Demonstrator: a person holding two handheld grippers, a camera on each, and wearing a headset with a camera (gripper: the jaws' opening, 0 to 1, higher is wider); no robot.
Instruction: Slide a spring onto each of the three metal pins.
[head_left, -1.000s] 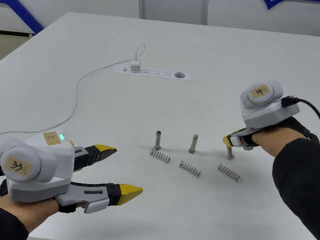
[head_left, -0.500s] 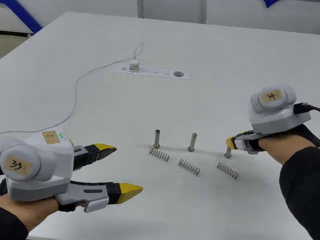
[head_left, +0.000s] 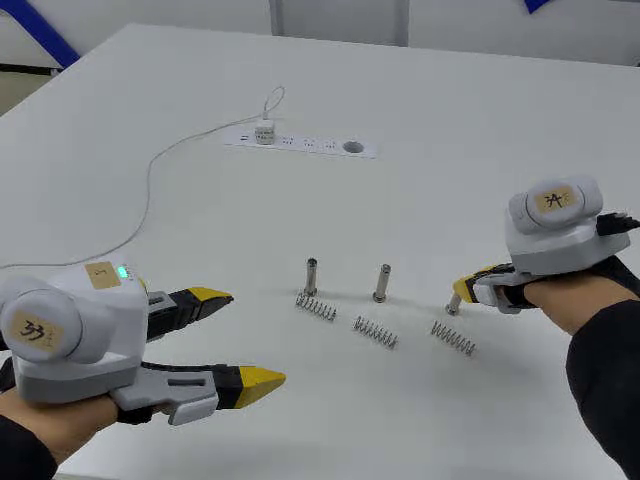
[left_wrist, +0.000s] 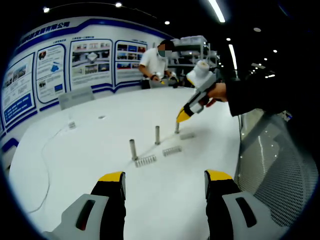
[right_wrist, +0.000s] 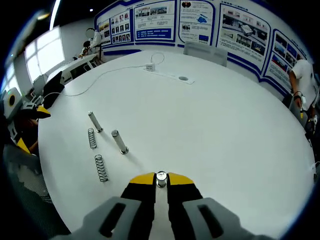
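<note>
The left gripper (head_left: 250, 338) has a rounded pale grey body with a tan sticker (head_left: 35, 331) bearing handwritten marks, a small green light (head_left: 123, 273) on top, and two black jaws ending in yellow tips. The right gripper (head_left: 458, 292) has the same grey body and yellow tips, a handwritten label (head_left: 553, 200) of its own, and a black cable (head_left: 620, 224) leaving its right side. The person wears dark sleeves (head_left: 605, 370), seen at the near left and near right corners.

Likely showroom, wall display panels (left_wrist: 90, 60), worktable (head_left: 450, 120)
</note>
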